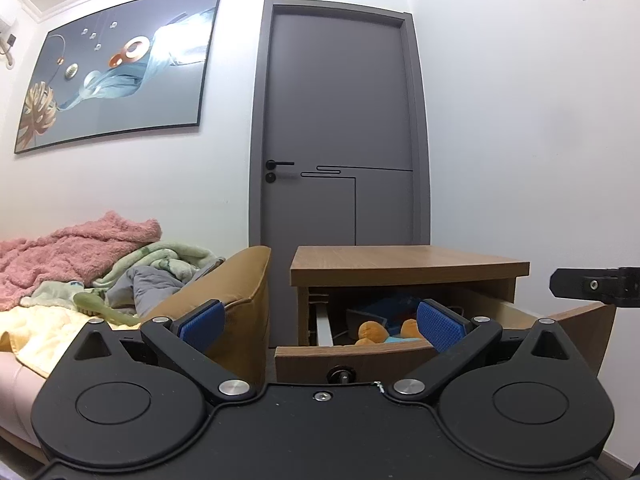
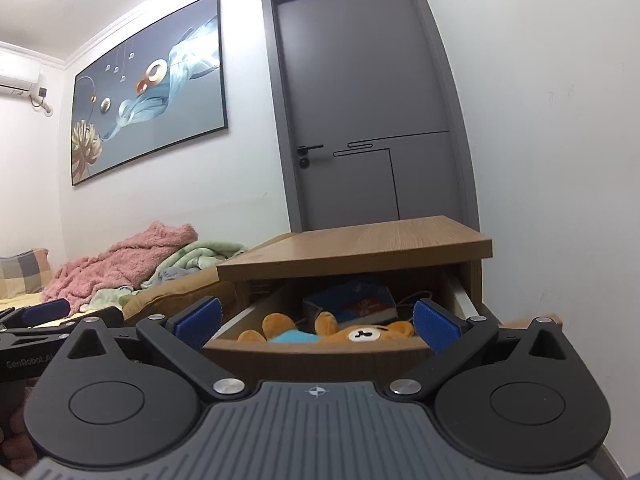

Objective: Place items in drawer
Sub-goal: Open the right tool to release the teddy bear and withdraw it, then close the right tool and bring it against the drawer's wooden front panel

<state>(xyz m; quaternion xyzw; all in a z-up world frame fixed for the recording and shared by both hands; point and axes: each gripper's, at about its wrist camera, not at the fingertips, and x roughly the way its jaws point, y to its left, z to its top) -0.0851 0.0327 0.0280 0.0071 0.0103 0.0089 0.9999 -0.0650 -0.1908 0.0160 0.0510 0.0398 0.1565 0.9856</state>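
Grippers, both of them, sit low in front of a wooden nightstand [image 2: 360,246], pointing level at its pulled-out drawer [image 2: 316,354]. The left gripper [image 1: 320,326] has its jaws spread wide with nothing between the blue pads [image 1: 440,326]; its left finger lines up with the tan bed frame end [image 1: 244,288] and its right finger with the drawer opening. The right gripper [image 2: 316,326] is spread just as wide and also holds nothing, its fingers framing the drawer mouth.

Inside the drawer lies a plush bear [image 2: 332,334] on its back, orange limbs up, in a light blue shirt, with a blue printed box [image 2: 352,300] behind it. The drawer front [image 1: 352,358] carries a small round knob [image 1: 341,375] just ahead of the left gripper's body.

Left of the nightstand is a bed heaped with a pink fluffy blanket [image 1: 76,252], pale green and grey bedding [image 1: 160,268] and a yellow cover [image 1: 48,332]. A grey door [image 1: 340,120] stands behind the nightstand, and a framed picture [image 1: 120,64] hangs on the wall.

Only the right wrist view shows the bear's face and an air conditioner [image 2: 18,76]; it also catches the left gripper at its lower left edge. The left wrist view shows the bear's paws only, plus the knob and part of the right gripper at its right edge.
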